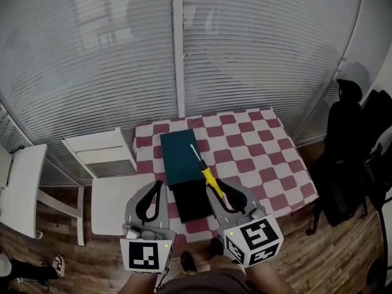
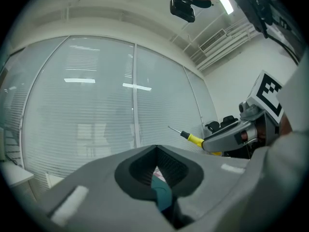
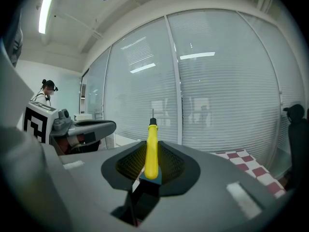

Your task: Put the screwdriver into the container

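Observation:
A screwdriver [image 1: 209,177] with a yellow handle and a thin metal shaft sticks up and forward out of my right gripper [image 1: 219,182], which is shut on the handle. The head view shows it held over the right edge of a teal box-shaped container [image 1: 180,158] on the checkered table [image 1: 263,158]. A black part [image 1: 193,202] lies against the container's near end. In the right gripper view the screwdriver [image 3: 151,149] stands upright between the closed jaws. My left gripper [image 1: 160,184] hangs at the container's near left corner, shut and holding nothing.
White chairs [image 1: 101,150] and a white table [image 1: 23,185] stand to the left of the checkered table. A black office chair [image 1: 350,158] is at the right. Slatted window blinds [image 1: 184,48] run behind the table. Someone's shoes [image 1: 56,264] show at lower left.

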`<action>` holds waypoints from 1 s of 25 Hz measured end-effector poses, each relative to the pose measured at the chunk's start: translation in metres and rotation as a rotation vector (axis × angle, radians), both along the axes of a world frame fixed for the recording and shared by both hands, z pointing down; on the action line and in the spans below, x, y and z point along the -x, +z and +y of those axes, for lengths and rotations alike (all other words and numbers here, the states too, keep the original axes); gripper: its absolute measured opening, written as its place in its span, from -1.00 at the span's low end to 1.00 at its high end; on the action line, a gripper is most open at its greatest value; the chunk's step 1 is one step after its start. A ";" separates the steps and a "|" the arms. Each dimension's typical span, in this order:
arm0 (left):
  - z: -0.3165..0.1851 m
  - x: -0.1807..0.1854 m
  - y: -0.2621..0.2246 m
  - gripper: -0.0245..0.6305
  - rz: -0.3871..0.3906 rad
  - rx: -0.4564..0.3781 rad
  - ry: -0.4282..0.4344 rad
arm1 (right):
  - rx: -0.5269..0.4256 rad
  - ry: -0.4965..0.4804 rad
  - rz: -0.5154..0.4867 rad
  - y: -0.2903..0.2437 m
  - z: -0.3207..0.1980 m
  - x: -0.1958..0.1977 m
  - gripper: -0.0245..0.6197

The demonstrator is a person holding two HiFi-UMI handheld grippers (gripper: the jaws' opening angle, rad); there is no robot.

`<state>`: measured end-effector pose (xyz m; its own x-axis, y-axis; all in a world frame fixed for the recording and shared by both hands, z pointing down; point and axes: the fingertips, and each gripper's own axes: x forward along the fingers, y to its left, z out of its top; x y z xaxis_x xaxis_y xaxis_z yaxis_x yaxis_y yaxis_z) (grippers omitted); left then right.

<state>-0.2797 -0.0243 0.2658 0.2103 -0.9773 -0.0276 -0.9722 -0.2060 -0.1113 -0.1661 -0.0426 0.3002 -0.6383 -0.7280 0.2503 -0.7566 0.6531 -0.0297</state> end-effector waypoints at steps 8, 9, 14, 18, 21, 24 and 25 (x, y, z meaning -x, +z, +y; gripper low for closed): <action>-0.005 0.002 0.001 -0.92 0.018 0.004 0.008 | 0.060 -0.008 0.045 0.025 0.007 0.002 -0.62; -0.005 0.001 0.002 -0.92 0.019 0.010 0.010 | 0.072 -0.010 0.049 0.029 0.008 0.002 -0.62; -0.005 0.004 0.015 -0.92 0.027 0.045 0.002 | 0.131 -0.025 0.078 0.058 0.013 0.005 -0.62; -0.002 0.006 0.029 -0.92 0.035 0.082 -0.007 | 0.191 -0.025 0.098 0.086 0.020 0.003 -0.62; 0.002 0.007 0.039 -0.92 0.046 0.112 -0.013 | 0.234 -0.029 0.109 0.106 0.026 0.001 -0.62; 0.003 0.008 0.049 -0.92 0.054 0.130 -0.018 | 0.262 -0.031 0.119 0.122 0.027 0.001 -0.62; 0.004 0.008 0.053 -0.92 0.055 0.135 -0.020 | 0.271 -0.031 0.124 0.127 0.028 0.000 -0.62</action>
